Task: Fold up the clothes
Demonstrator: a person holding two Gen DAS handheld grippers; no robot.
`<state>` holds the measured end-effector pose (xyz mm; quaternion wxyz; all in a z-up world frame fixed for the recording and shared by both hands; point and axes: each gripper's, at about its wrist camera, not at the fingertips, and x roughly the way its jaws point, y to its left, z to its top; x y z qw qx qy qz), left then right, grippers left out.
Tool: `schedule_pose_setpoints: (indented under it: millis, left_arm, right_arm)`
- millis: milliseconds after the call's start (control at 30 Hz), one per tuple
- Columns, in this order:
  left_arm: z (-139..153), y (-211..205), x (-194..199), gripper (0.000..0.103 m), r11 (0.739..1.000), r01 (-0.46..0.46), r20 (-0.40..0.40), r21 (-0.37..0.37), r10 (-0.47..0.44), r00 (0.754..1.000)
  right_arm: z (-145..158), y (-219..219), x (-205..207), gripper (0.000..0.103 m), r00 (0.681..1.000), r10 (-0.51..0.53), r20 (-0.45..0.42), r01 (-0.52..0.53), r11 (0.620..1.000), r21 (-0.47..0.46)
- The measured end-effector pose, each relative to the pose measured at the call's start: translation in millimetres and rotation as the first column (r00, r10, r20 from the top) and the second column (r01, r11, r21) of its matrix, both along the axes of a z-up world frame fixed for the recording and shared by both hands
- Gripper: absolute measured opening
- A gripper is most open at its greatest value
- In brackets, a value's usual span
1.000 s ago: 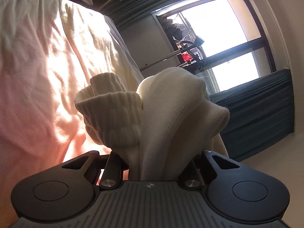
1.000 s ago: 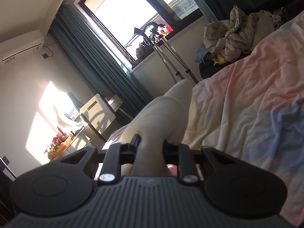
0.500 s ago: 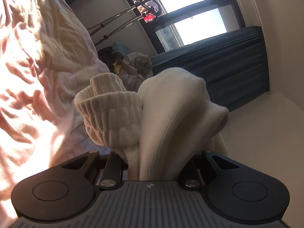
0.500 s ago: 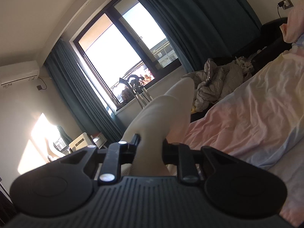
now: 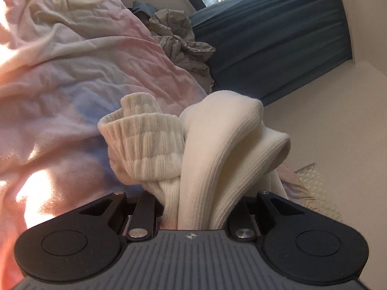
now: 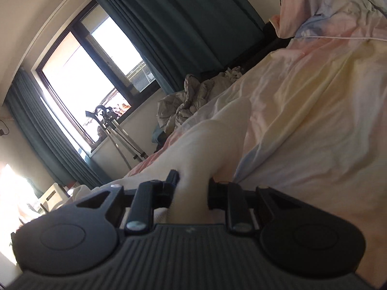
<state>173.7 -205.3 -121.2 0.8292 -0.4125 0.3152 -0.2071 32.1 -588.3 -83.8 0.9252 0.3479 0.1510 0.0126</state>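
Left wrist view shows the left gripper pinching bunched white socks above the pastel bed, while the right gripper pinches a pale sock.

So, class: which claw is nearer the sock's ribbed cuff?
Left. The left claw grips the sock right beside the ribbed cuff; the right claw grips smooth fabric, no cuff in view.

Ribbed white knit socks, matt black plastic gripper body, crumpled soft cotton bedsheet
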Motion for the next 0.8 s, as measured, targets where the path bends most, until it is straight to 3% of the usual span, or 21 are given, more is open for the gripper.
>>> schedule_pose_setpoints:
  millis: [67, 167, 333, 367, 400, 500, 533, 567, 667, 800]
  left_arm:
    - [-15.4, 3.5, -1.5, 0.023, 1.000, 0.006, -0.002, -0.012, -0.007, 1.000]
    - [-25.4, 8.8, -7.1, 0.024, 0.999, 0.032, 0.041, -0.017, -0.032, 0.999]
    - [-25.6, 12.9, -7.3, 0.026, 0.998, 0.053, 0.019, -0.021, -0.052, 0.998]
    - [-22.0, 12.8, -9.8, 0.031, 0.998, 0.057, 0.010, -0.006, -0.057, 0.998]
    - [-18.7, 13.2, -10.1, 0.036, 0.997, 0.069, -0.007, 0.024, -0.069, 0.998]
    - [-5.1, 15.6, -11.2, 0.067, 0.983, 0.102, -0.047, 0.155, -0.096, 0.994]
    - [1.2, 17.6, -11.7, 0.077, 0.972, 0.111, -0.049, 0.209, -0.103, 0.993]
    - [7.8, 21.5, -13.2, 0.078, 0.962, 0.113, -0.041, 0.248, -0.107, 0.993]
    - [31.4, 35.6, -21.5, 0.082, 0.930, 0.118, -0.009, 0.347, -0.123, 0.992]
    - [72.2, 53.3, -48.1, 0.085, 0.883, 0.109, 0.083, 0.456, -0.164, 0.983]
  right_arm:
    - [-29.4, 1.9, 3.5, 0.023, 0.996, 0.007, -0.085, -0.004, 0.999, 0.036]
    - [-60.5, 5.0, 0.9, 0.023, 0.992, -0.004, -0.128, 0.014, 0.997, 0.075]
    - [-59.7, 6.4, -2.2, 0.025, 0.991, -0.008, -0.130, 0.019, 0.996, 0.087]
    - [-57.8, 7.4, -3.2, 0.027, 0.991, -0.010, -0.135, 0.022, 0.996, 0.087]
    - [-56.0, 7.2, -3.6, 0.030, 0.990, -0.016, -0.143, 0.029, 0.996, 0.090]
    - [-45.7, 5.7, -5.8, 0.040, 0.983, -0.037, -0.181, 0.053, 0.995, 0.089]
    - [-42.0, 3.8, -7.2, 0.048, 0.981, -0.045, -0.189, 0.062, 0.995, 0.082]
    - [-38.4, 1.9, -8.7, 0.055, 0.979, -0.054, -0.197, 0.070, 0.995, 0.076]
    - [-21.1, -1.1, -27.1, 0.055, 0.973, -0.105, -0.206, 0.113, 0.993, 0.027]
    - [13.3, 9.1, -45.5, 0.056, 0.969, -0.149, -0.198, 0.127, 0.984, -0.122]
